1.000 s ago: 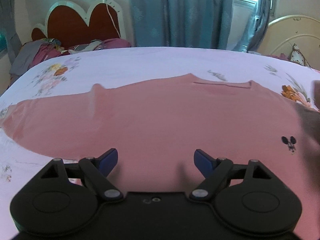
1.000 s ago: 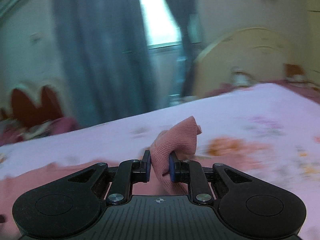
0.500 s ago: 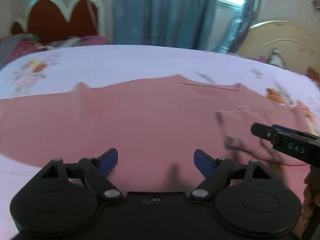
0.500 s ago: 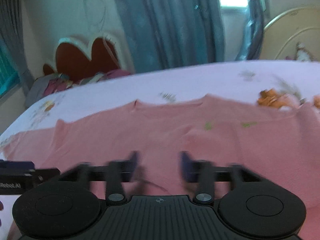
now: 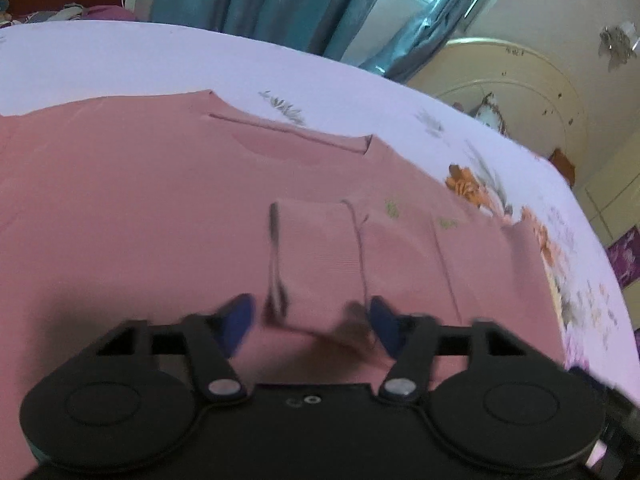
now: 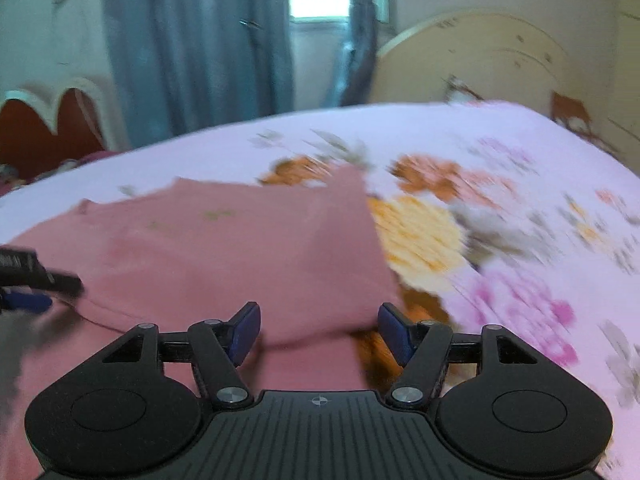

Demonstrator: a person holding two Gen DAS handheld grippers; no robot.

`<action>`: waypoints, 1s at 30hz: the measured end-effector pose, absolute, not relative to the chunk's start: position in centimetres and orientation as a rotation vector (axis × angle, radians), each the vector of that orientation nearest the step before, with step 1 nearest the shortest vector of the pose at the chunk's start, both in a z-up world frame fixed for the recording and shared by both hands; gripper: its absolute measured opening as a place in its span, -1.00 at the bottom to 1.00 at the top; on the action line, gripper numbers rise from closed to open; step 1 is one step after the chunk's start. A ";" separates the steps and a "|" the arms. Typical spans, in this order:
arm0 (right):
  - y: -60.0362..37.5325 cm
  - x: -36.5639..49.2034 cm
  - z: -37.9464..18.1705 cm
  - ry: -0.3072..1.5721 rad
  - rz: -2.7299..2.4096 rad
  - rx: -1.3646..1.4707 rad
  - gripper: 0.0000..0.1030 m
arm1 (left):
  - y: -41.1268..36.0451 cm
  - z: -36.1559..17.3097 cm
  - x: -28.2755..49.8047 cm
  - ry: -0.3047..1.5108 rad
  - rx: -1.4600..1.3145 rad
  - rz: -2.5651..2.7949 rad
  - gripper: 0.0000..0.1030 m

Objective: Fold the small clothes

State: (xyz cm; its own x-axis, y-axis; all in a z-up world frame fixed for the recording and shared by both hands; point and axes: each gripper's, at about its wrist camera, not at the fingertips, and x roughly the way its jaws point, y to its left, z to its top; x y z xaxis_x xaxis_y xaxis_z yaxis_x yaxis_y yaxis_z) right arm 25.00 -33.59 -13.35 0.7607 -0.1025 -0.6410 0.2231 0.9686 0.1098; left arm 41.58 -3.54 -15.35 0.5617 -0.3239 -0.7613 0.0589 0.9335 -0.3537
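A pink long-sleeved shirt [image 5: 140, 200] lies flat on the flowered bedsheet [image 5: 200, 60], neckline away from me. One sleeve [image 5: 320, 248] is folded across the body, and its cuff end sits between the blue pads of my left gripper [image 5: 312, 320]. Those jaws are closing, and I see no firm pinch through the blur. In the right wrist view my right gripper [image 6: 319, 332] stands open low over the shirt [image 6: 240, 248], with the shirt's folded right edge between its pads and untouched. The left gripper's fingers [image 6: 40, 276] show at that view's left edge.
The bedsheet [image 6: 520, 260] runs bare to the right of the shirt. Blue curtains [image 6: 200, 40] and a window stand behind the bed. A cream headboard [image 6: 472, 60] is at the back right and a red heart-shaped one [image 6: 40, 132] at the back left.
My right gripper let go of the sleeve it was carrying, and the sleeve now lies across the shirt. That gripper swung to the shirt's right edge. My left gripper moved right and down, its jaws narrowing.
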 end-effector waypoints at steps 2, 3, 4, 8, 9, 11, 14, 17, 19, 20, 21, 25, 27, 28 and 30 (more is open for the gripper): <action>-34.2 24.5 -13.6 0.694 -0.191 0.193 0.26 | -3.8 -15.6 42.0 0.945 -0.323 -0.221 -0.51; -34.4 24.5 -13.7 0.698 -0.197 0.196 0.26 | -3.9 -15.8 42.1 0.942 -0.326 -0.224 -0.64; -34.6 24.5 -13.9 0.703 -0.202 0.201 0.26 | -3.8 -15.8 42.2 0.946 -0.328 -0.228 -0.78; -34.7 25.4 -14.6 0.714 -0.211 0.198 0.26 | -3.2 -14.2 41.6 0.900 -0.373 -0.242 -0.85; -34.7 25.6 -14.8 0.712 -0.213 0.200 0.25 | -3.1 -13.3 41.5 0.876 -0.384 -0.251 -0.85; -34.8 26.3 -15.1 0.712 -0.218 0.202 0.25 | -2.7 -11.4 41.5 0.835 -0.410 -0.271 -0.85; -34.9 27.6 -15.4 0.706 -0.215 0.208 -0.20 | -1.5 -8.7 41.5 0.766 -0.435 -0.281 -0.85; -34.7 28.6 -15.3 0.699 -0.208 0.209 -0.20 | 0.3 -7.1 41.3 0.717 -0.449 -0.251 -0.85; -34.4 29.0 -15.1 0.693 -0.197 0.205 -0.25 | 1.7 -6.9 40.8 0.692 -0.409 -0.214 -0.85; -34.4 29.2 -15.1 0.693 -0.189 0.201 -0.50 | 2.3 -7.0 40.7 0.689 -0.384 -0.192 -0.85; -34.3 29.3 -15.1 0.699 -0.176 0.211 -0.75 | 2.9 -7.5 40.5 0.699 -0.368 -0.171 -0.85; -34.1 29.1 -15.4 0.699 -0.179 0.206 -0.81 | 4.5 -10.2 40.3 0.743 -0.321 -0.080 -0.85; -34.5 28.9 -15.6 0.707 -0.188 0.218 -0.81 | 4.8 -11.4 40.2 0.774 -0.314 -0.069 -0.85; -34.6 28.7 -15.7 0.710 -0.187 0.221 -0.81 | 4.5 -11.8 40.1 0.781 -0.290 -0.066 -0.85; -34.6 28.4 -15.5 0.720 -0.181 0.212 -0.81 | 3.9 -12.6 40.2 0.805 -0.233 -0.065 -0.85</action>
State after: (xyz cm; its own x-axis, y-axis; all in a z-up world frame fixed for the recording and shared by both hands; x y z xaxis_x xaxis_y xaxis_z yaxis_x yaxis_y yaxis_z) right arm 28.40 -34.57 -15.50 0.7380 -0.0914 -0.6686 0.2363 0.9631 0.1292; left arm 40.17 3.88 -12.61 0.6929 -0.1463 -0.7060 -0.0302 0.9725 -0.2311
